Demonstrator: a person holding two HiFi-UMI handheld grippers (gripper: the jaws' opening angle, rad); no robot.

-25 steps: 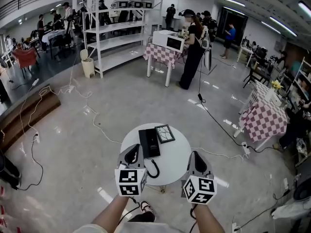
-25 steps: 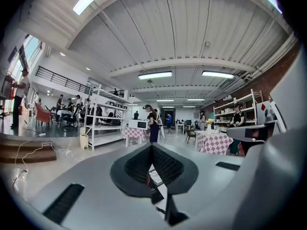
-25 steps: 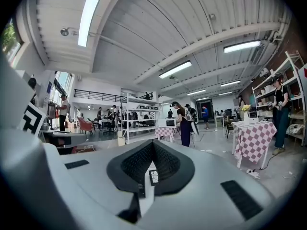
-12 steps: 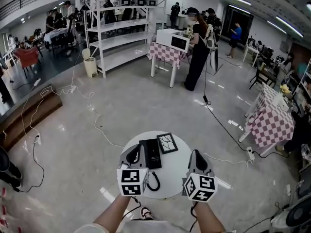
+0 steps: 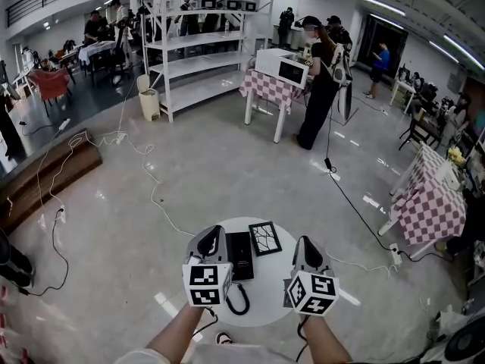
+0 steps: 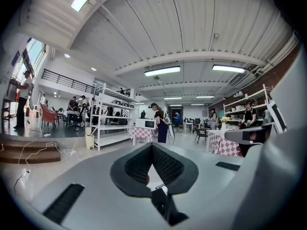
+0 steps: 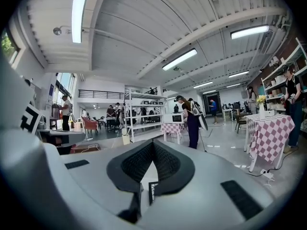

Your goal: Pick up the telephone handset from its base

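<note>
The telephone [image 5: 241, 255] lies on a small round table [image 5: 282, 288] right in front of the person, beside a dark frame [image 5: 265, 237]. Its coiled cord [image 5: 239, 303] loops toward the near edge. The left gripper [image 5: 215, 232] hovers over the telephone's left edge and the right gripper [image 5: 303, 241] over the table's right side. Both have their jaws closed pad to pad, with nothing between them.

The handset is probably light, stiff, smooth plastic, so it could slip under a loose pinch. The best hold is likely across its narrow middle, between earpiece and mouthpiece, with the pads square on the long sides. The cord tethers it and will probably tug back as it rises, and a light base may drag along.

In the head view the telephone is small and black all over, so the handset cannot be told apart from its base. The left gripper covers part of the telephone's left side. Both gripper views look out level across the hall and show only a sliver of pale surface under the pads, not the telephone.
</note>
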